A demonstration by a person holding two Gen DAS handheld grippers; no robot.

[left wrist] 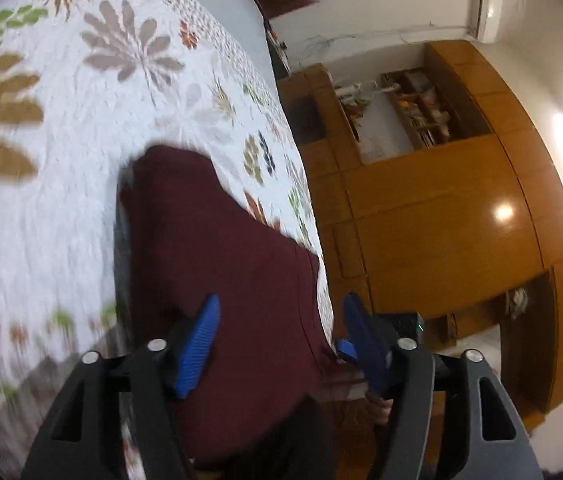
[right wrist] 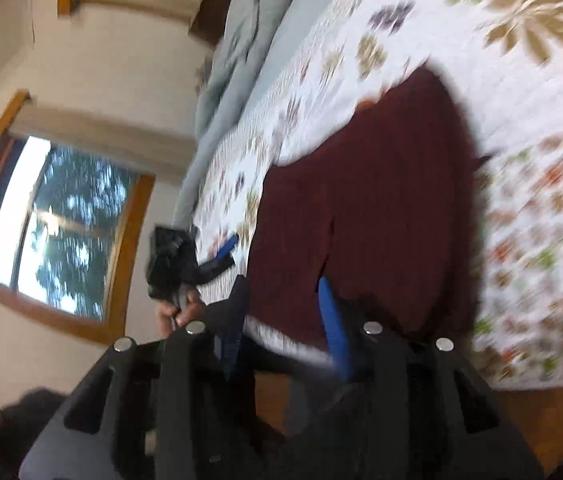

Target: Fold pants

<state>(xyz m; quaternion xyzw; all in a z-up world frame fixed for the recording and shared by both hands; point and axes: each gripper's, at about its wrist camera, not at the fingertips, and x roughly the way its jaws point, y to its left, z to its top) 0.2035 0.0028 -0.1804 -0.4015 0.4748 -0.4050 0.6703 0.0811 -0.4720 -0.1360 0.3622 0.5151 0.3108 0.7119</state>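
The dark maroon pants (left wrist: 217, 248) lie in a folded stack near the edge of a bed covered by a white floral quilt (left wrist: 61, 120). My left gripper (left wrist: 281, 312) is open, hovering over the near end of the pants, one blue pad (left wrist: 197, 348) above the cloth. In the right wrist view the pants (right wrist: 381, 200) lie ahead on the quilt (right wrist: 521, 100). My right gripper (right wrist: 281, 292) is open at their near edge, holding nothing. The left gripper (right wrist: 217, 256) shows there at the bed's left side.
A wooden wardrobe with shelves (left wrist: 441, 208) stands beside the bed. A grey blanket (right wrist: 241, 40) lies bunched at the bed's far side. A window (right wrist: 53, 224) is in the wall. Wooden floor (right wrist: 541, 420) lies below the bed edge.
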